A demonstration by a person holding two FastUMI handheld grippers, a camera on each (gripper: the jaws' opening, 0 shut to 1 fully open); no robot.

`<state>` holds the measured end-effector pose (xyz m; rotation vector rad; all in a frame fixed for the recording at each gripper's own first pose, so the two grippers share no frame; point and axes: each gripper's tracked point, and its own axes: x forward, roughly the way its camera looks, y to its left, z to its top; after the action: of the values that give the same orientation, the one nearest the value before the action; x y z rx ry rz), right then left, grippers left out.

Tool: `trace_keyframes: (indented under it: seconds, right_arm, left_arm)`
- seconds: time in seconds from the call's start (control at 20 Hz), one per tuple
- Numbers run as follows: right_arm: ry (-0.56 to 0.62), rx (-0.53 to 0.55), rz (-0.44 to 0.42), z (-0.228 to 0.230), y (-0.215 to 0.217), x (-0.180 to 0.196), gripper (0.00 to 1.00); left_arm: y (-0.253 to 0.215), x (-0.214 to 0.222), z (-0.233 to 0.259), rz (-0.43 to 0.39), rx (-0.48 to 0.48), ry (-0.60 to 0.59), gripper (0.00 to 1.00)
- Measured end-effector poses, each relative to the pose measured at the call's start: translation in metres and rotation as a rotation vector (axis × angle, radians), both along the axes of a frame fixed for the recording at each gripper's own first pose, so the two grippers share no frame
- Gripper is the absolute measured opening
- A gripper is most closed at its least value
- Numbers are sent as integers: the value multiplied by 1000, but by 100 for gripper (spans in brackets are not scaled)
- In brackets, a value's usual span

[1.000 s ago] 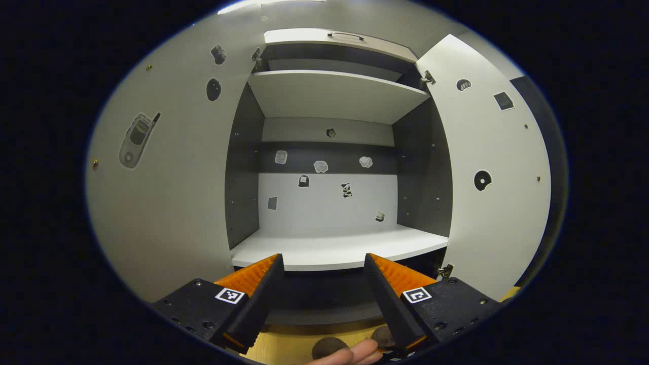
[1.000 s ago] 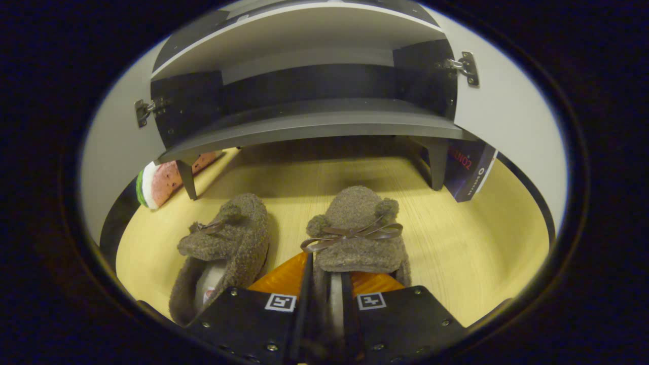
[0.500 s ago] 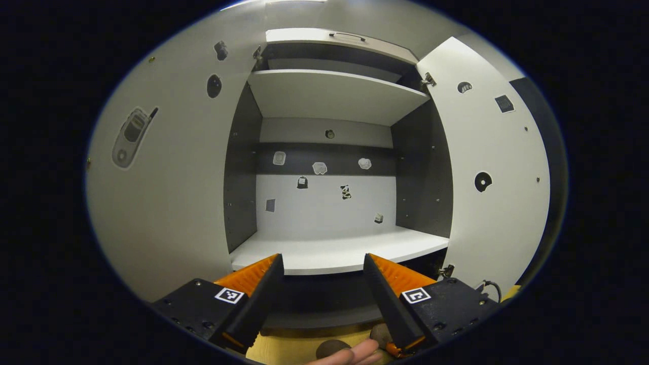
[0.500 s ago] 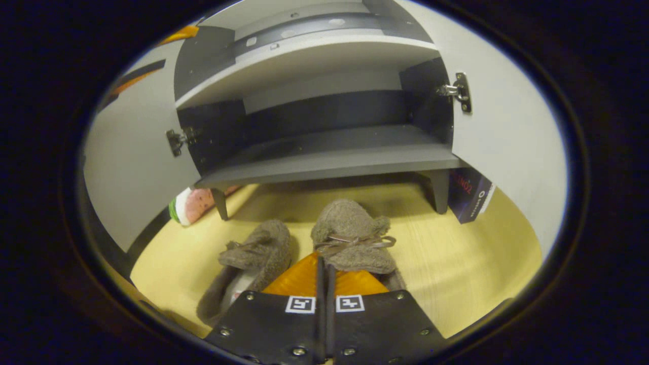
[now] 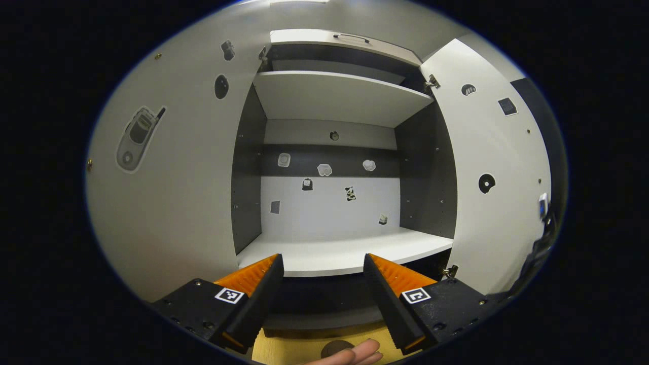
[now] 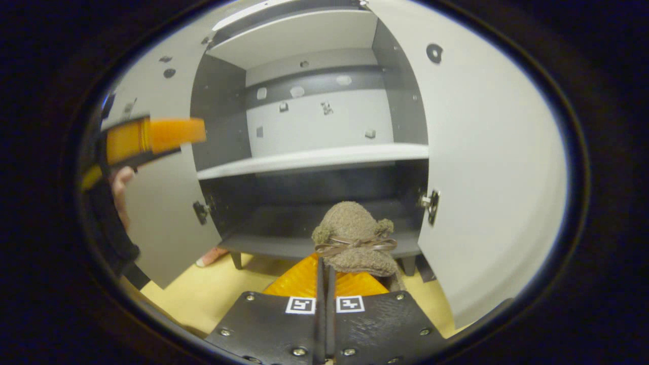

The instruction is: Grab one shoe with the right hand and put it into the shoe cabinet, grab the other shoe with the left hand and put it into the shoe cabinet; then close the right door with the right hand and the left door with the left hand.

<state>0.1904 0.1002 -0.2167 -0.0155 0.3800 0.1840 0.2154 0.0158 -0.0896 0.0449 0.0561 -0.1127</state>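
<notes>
One shoe (image 6: 353,243) is clamped in the right gripper (image 6: 324,274), heading for the cabinet (image 6: 314,154). Left gripper (image 5: 322,284) is spread apart, empty; both doors open.

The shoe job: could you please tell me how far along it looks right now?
Nothing is stowed yet: the white shelf is bare. In hand: the right gripper, jaws shut, holds a fuzzy brown shoe lifted before the cabinet's dark bottom shelf. Left: placing it, fetching the other shoe with the open left gripper, then closing the right door and left door.
</notes>
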Motion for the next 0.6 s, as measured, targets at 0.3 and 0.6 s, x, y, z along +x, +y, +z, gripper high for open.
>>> trace_keyframes:
  seconds: [0.3, 0.6]
  right_arm:
    - [-134, -88, 11, 130, 5, 20, 1]
    - [-131, -155, 1, 204, 21, 81, 1]
  left_arm:
    - [10, 2, -1, 6, -5, 8, 97]
    - [10, 5, -7, 14, -12, 31, 97]
